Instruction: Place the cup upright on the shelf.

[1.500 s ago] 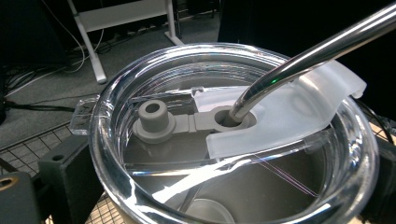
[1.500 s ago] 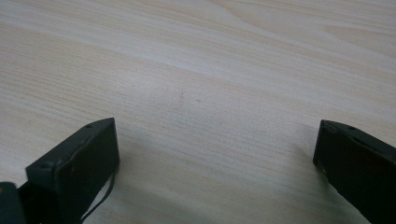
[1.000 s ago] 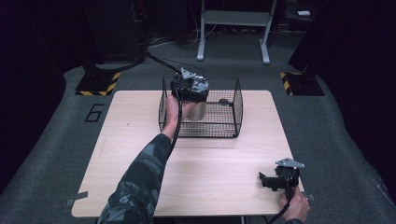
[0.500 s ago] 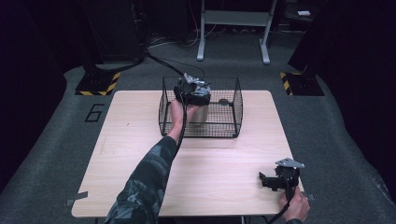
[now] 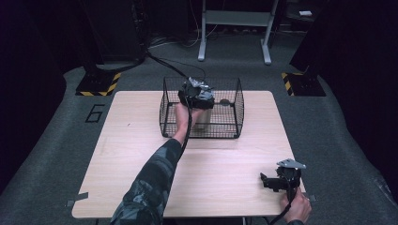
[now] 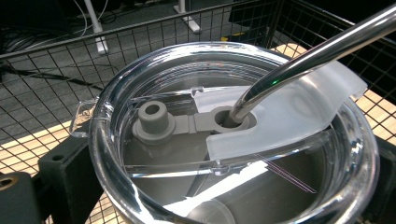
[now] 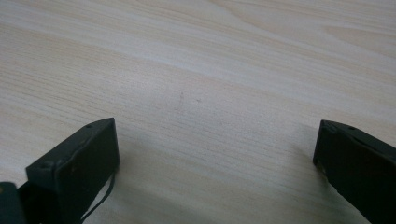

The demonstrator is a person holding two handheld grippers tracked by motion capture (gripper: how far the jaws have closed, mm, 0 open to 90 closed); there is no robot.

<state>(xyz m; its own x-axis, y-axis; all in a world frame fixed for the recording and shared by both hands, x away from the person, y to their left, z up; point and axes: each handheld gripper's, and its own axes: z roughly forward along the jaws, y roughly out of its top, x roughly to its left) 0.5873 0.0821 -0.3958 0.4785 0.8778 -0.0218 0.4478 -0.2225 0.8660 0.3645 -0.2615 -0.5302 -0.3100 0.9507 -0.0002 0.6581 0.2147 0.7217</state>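
A steel tumbler with a clear lid and a metal straw hangs inside the black wire basket at the table's far middle. My left gripper is shut on the tumbler from above the basket. In the left gripper view its jaws press the tumbler's sides just under the lid's rim. The straw passes through a grey stopper in the lid. My right gripper rests open near the table's front right corner. Between its fingers lies only bare wood.
The wooden table spreads wide to the left and in front of the basket. Beyond the table are grey carpet, a frame with hazard-striped feet and cables on the floor.
My left gripper has carried the tumbler slightly right and lower into the basket. The right gripper has stayed still.
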